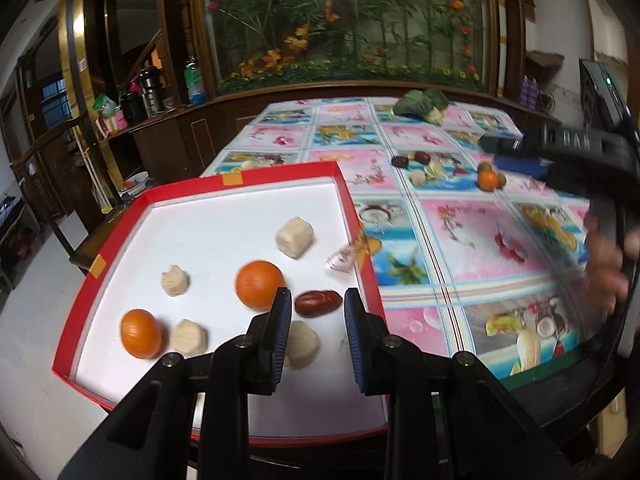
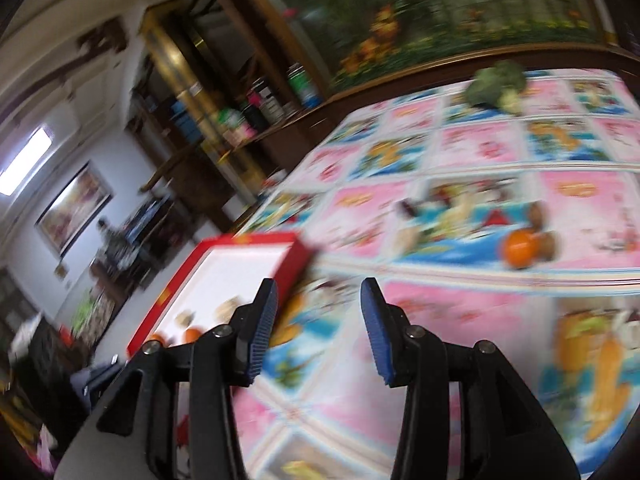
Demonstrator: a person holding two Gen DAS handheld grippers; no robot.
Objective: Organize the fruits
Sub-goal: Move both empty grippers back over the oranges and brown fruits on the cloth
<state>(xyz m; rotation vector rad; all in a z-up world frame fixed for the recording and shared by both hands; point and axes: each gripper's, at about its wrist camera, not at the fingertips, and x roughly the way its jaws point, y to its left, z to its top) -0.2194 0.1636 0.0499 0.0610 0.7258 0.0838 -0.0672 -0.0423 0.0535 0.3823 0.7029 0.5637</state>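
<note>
Tray (image 1: 352, 216): 2 oranges (image 1: 259, 284), 1 date (image 1: 318, 303), 4 pale lumps (image 1: 294, 237).

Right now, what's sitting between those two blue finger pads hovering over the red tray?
In the left wrist view, a dark red date shows between the left gripper's pads, lying on the red tray's white floor beside an orange; the pads aren't touching it.

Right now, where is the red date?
In the left wrist view, the red date lies in the red tray, just right of the bigger orange, ahead of the left gripper.
</note>
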